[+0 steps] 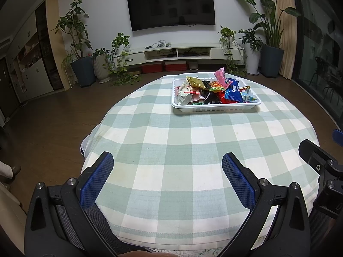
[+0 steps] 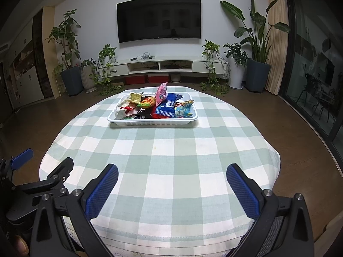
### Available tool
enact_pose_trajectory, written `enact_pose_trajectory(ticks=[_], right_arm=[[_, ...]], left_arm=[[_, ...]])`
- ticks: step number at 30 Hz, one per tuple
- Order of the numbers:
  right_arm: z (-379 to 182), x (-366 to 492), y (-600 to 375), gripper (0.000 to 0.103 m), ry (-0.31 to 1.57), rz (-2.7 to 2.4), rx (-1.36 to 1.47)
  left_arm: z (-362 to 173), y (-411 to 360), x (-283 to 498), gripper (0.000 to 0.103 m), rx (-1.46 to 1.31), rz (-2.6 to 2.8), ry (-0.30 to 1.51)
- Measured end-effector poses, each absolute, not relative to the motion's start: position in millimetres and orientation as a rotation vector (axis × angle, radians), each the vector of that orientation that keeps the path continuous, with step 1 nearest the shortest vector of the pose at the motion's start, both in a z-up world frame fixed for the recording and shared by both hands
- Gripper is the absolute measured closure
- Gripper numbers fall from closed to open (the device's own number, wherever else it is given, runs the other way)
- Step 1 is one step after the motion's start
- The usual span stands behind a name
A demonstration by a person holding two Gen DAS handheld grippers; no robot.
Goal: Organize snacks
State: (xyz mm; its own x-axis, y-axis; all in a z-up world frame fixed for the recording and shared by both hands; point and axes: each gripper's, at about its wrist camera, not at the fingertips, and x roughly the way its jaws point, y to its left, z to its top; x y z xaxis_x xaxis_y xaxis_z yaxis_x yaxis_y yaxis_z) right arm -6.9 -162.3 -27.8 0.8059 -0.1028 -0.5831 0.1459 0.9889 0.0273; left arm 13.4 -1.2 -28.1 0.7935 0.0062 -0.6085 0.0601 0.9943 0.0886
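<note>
A white plastic tray (image 1: pixel 216 107) stands on the far part of the checked tablecloth; it also shows in the right wrist view (image 2: pixel 153 123). It holds a heap of snack packets, among them a pink one (image 1: pixel 220 75), a blue one (image 2: pixel 168 106) and a gold one (image 1: pixel 194 81). My left gripper (image 1: pixel 168 178) is open and empty above the near edge of the table. My right gripper (image 2: pixel 172 189) is open and empty, side by side with the left one, whose fingers (image 2: pixel 62 172) show at the left of the right wrist view.
The round table (image 2: pixel 163 160) has a green and white checked cloth. Beyond it are a brown floor, a white TV cabinet (image 2: pixel 160 65), a wall TV (image 2: pixel 158 18) and potted plants. A glass door (image 2: pixel 317 75) is at the right.
</note>
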Motion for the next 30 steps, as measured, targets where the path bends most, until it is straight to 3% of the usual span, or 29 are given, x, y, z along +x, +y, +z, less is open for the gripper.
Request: enact_pose_trajectory(ticks=[30], right_arm=[[-25.3,-9.4,-162.7,0.0,0.626,-0.134,0.068]], left_arm=[[-27.7,-2.0,13.2,0.0,0.107,-0.029,0.654]])
